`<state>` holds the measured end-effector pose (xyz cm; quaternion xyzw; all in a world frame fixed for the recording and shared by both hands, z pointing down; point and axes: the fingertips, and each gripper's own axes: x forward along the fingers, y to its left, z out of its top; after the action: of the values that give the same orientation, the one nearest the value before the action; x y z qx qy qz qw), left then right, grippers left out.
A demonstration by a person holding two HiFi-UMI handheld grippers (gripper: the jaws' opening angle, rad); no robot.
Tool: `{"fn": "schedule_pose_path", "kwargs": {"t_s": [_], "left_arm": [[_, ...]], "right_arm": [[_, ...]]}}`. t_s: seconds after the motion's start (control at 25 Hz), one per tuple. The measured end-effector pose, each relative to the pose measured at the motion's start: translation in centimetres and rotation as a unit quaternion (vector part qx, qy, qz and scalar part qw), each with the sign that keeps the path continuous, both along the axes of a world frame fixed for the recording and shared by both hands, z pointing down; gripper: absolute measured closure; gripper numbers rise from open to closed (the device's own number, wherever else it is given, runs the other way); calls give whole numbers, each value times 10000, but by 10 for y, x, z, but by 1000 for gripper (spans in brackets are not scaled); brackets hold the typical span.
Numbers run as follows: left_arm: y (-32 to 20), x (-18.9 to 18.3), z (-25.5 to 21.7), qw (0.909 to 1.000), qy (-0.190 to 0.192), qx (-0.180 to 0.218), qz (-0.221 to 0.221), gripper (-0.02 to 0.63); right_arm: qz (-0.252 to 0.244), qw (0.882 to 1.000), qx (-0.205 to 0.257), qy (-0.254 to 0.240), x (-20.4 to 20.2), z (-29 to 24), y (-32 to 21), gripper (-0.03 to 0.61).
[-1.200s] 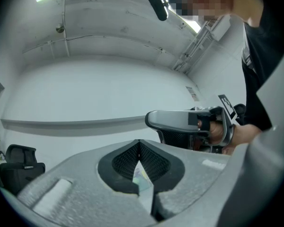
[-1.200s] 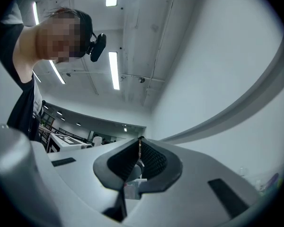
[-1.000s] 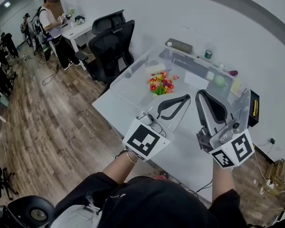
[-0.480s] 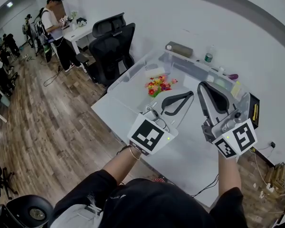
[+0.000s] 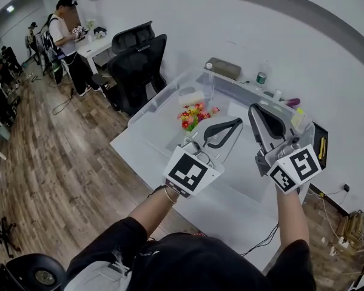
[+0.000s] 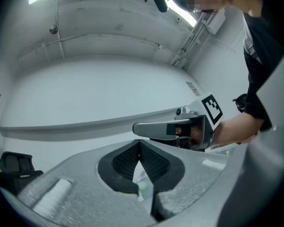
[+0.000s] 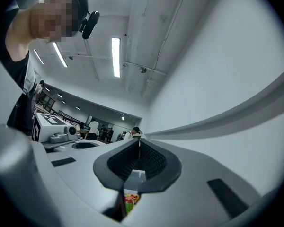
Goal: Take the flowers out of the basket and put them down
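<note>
A bunch of red, yellow and green flowers (image 5: 192, 115) stands on the white table (image 5: 151, 147), inside a large clear-walled bin (image 5: 170, 86). I cannot make out a basket around them. My left gripper (image 5: 238, 121) hovers just right of the flowers, shut and empty. My right gripper (image 5: 253, 108) is held further right, also shut on nothing. In the left gripper view the left gripper (image 6: 140, 144) points at the wall, with the right gripper's body (image 6: 180, 129) beyond it. In the right gripper view the flowers (image 7: 130, 200) peek out below the right gripper (image 7: 139, 141).
A black office chair (image 5: 136, 59) stands at the table's far left corner. A grey box (image 5: 223, 68), a bottle (image 5: 261, 77) and small coloured items (image 5: 294, 105) line the wall side. People stand at a desk (image 5: 64, 29) across the wooden floor (image 5: 48, 162).
The head view has swung slightly, so the flowers sit further left in it. My right gripper has moved a little forward. Both grippers stay shut and empty.
</note>
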<state>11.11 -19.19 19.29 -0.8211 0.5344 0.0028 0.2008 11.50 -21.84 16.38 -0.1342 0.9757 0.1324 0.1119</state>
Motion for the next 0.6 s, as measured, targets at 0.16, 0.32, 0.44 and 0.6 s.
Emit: {"fn": "schedule_pose_path", "kwargs": {"t_s": [0.16, 0.32, 0.44, 0.6], "left_arm": [[-14, -8, 1, 10000, 3, -22, -91, 617], [-28, -21, 2, 9997, 91, -28, -236, 617], [-38, -32, 2, 9992, 161, -16, -379, 617], [-54, -44, 5, 9980, 149, 11, -606, 617]], "right_arm": [[-27, 10000, 44, 82, -10, 0, -21, 565], [-52, 9980, 276, 563, -23, 4, -37, 565], [-82, 9961, 453, 754, -30, 4, -46, 565], [-78, 9962, 387, 777, -38, 12, -57, 565]]}}
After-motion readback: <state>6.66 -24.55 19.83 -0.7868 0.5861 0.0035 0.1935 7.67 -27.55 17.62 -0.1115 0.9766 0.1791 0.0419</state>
